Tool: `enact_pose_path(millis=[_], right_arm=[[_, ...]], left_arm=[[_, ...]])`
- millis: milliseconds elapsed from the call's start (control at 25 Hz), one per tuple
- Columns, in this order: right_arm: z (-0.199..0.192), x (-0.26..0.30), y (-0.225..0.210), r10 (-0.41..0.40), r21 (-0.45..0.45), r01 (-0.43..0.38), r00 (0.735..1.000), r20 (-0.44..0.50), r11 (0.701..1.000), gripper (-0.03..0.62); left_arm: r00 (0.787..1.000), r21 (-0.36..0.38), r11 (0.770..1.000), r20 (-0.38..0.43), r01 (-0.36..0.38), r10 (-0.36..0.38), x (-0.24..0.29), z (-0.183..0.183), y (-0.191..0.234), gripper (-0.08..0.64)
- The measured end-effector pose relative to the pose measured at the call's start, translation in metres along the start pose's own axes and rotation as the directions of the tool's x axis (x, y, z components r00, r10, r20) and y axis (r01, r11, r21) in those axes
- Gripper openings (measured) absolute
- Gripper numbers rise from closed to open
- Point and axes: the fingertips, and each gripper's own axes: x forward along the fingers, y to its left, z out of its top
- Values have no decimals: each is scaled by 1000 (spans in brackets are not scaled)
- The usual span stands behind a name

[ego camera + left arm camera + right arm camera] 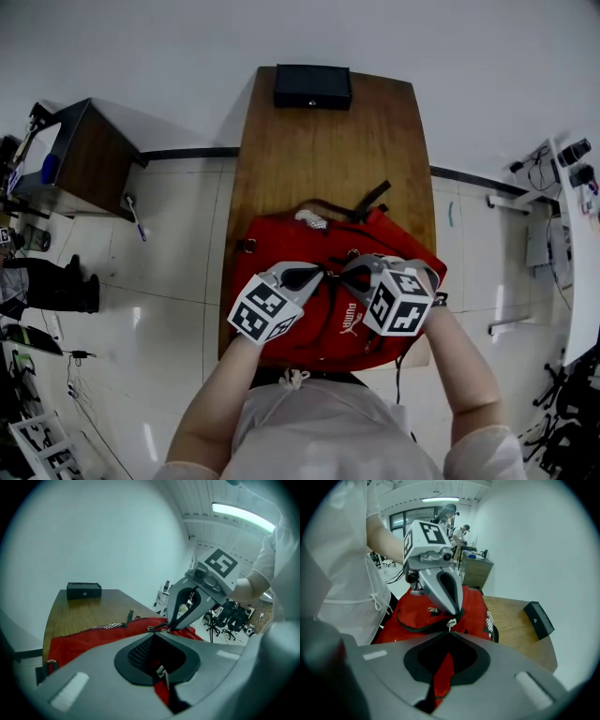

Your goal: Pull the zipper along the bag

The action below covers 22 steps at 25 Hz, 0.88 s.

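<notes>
A red backpack [309, 234] lies flat on the wooden table [319, 150], at its near end. Both grippers meet tip to tip over the bag's middle. My right gripper [450, 632] is shut on a small metal zipper pull [451, 624] on the black zipper line. My left gripper [155, 632] faces it, jaws shut and pinching the bag [93, 637] at the same zipper line. A second metal pull [161, 671] lies on the red fabric under the left jaws. In the head view the left gripper [322, 272] and the right gripper [342, 272] nearly touch.
A black box [312, 86] stands at the table's far end. The bag's dark straps [370, 199] trail toward the far side. A wooden cabinet [89, 159] stands on the floor to the left, white shelving [581, 244] to the right. The person's torso is at the near edge.
</notes>
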Motion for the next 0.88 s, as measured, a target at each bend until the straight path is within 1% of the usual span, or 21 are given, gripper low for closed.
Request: enact_pose_path(millis=[40,120,200,360,520,600,880], right_arm=[[-6,-2,5,5,7,-5,1000,-5,1000,9],[-12,-5,14,14,61,-16,1000,27,998,9],[-13,-4,17,9,109,-15,999,51,994,9],[-19,0,30,7,111,-9,1000,23,994,9],[-19,3,45,24,171,-32,999,48,985,9],[-20,6,53,34,187,-42,998,46,981,11],[-13,14,84,66,191,-74,997,50,979,12]], left_arm=[[1000,-3,1000,1,4,-4,1,0,0,8],[1000,-14,1000,3,11,-11,1,1,0,8],[1000,-11,1000,-6,-4,4,2,0,1,8],[999,-6,1000,-24,-27,27,7,-3,0,8],[998,3,999,-49,-35,35,8,-7,1,8],[997,11,999,-60,-38,38,10,-8,1,8],[997,11,999,-67,-30,31,12,-7,3,8]])
